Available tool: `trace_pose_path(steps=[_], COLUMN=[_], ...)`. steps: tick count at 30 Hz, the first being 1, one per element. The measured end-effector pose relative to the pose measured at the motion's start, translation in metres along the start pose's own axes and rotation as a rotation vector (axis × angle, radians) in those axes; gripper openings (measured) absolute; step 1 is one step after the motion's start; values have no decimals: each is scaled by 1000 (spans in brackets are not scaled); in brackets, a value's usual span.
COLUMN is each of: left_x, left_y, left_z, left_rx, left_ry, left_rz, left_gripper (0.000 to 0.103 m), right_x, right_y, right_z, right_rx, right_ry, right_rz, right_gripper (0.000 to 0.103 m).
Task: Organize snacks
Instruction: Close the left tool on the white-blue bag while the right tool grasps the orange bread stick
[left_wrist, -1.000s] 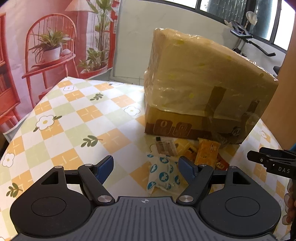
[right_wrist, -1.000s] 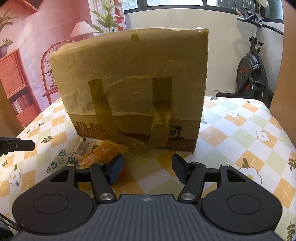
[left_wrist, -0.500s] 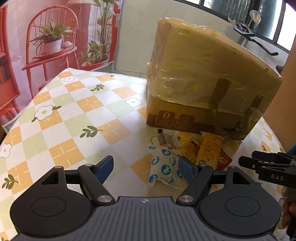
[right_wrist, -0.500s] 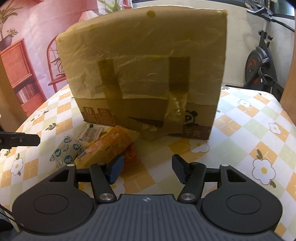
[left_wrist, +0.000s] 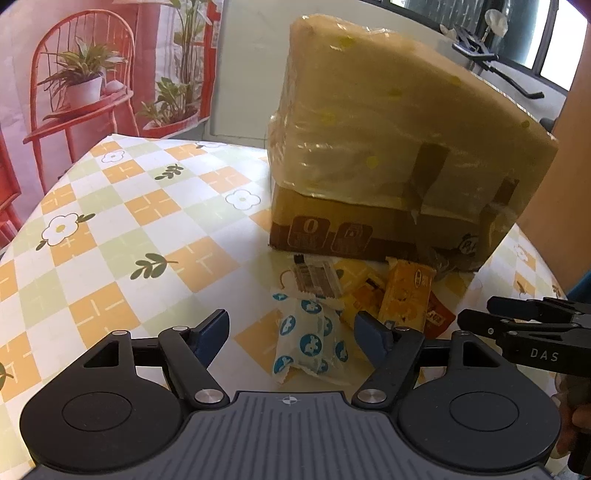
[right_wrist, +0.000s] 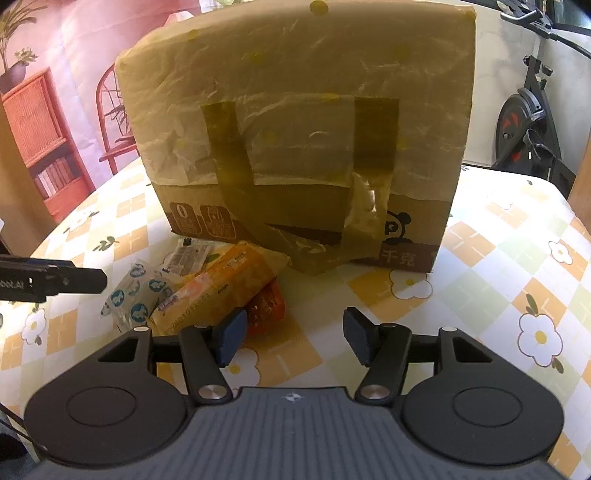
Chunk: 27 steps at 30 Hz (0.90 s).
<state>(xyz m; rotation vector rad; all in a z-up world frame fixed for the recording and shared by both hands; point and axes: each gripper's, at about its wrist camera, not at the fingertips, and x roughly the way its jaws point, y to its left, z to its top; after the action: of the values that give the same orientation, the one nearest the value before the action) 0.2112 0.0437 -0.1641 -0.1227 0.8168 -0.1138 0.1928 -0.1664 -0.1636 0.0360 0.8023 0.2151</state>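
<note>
Both tongs stand open and hold nothing. My left tongs (left_wrist: 290, 334), jaws having just narrowed slightly, hover over the blue-dotted white packet (left_wrist: 308, 341); my right tongs (right_wrist: 291, 336) hang beside the orange packet (right_wrist: 218, 291). All snacks lie on the tabletop (left_wrist: 110, 229) just before the wrapped cardboard box (right_wrist: 299, 147).

"DAS" in white on the black arm of my right gripper (left_wrist: 532, 334), seen from the left wrist. Cardboard box (right_wrist: 295, 147): brown panel with a big "0" low on the front left, a second panel beside it too small to read. Low right on the box, a panda logo with "千克" under it. Orange snack packet (right_wrist: 218, 291): a printed code along the edge, blurred, digits not certain. Other wrappers unreadable.
</note>
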Motion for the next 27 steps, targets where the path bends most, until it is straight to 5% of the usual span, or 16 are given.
trace_pose_path(steps=[14,27], left_x=[-4,-2], left_y=[28,27], left_z=[3,1], left_rx=[-61,-51], left_ry=[-18,-13], left_rz=[20,6], left_gripper=[77,77], right_x=[32,50], right_y=[44,60], right_z=[26,26], right_rx=[-16,-86], right_ry=[66,116], right_rz=[91,13], right_gripper=[61,65])
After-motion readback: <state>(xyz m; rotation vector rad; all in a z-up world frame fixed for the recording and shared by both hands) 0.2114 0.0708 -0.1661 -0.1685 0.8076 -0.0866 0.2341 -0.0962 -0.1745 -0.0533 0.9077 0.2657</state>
